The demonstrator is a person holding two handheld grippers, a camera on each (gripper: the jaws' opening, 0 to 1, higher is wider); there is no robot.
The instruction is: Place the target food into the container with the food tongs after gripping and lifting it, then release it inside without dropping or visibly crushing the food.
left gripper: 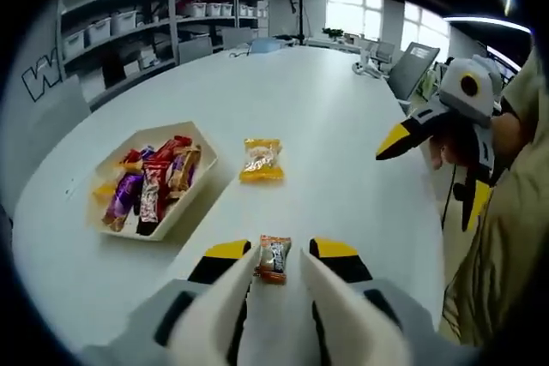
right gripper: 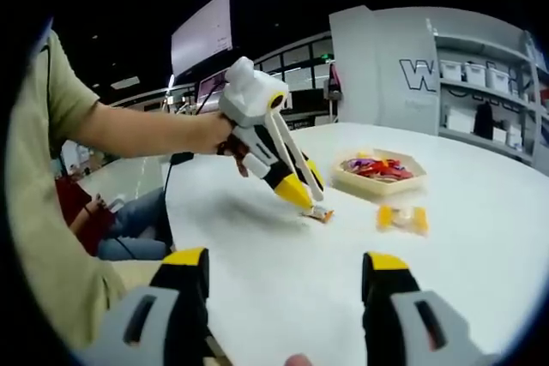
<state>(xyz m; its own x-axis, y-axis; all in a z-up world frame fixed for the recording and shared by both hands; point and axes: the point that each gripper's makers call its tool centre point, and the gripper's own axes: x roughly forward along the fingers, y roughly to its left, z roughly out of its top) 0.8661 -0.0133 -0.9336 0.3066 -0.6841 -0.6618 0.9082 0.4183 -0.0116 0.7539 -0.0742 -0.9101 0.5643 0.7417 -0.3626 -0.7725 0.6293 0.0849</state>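
Orange snack packet (left gripper: 274,260) lies on the white table (left gripper: 343,126) between the left gripper's (left gripper: 274,255) parted jaws; tray (left gripper: 193,199) at ten o'clock; right gripper (right gripper: 283,285) gapes empty.

Left gripper (left gripper: 274,256): jaws parted, orange snack packet (left gripper: 274,260) lying between the tips.
Yellow packet (left gripper: 262,160): on white table (left gripper: 343,126), just beside tray.
Tray (left gripper: 196,184): hexagonal, holds mixed wrapped snacks.
Right gripper (left gripper: 396,140): held above the table edge by a hand (left gripper: 506,139).

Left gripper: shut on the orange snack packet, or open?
Open. The left gripper has its jaws either side of the orange snack packet, gaps visible on both sides; the packet lies on the white table.
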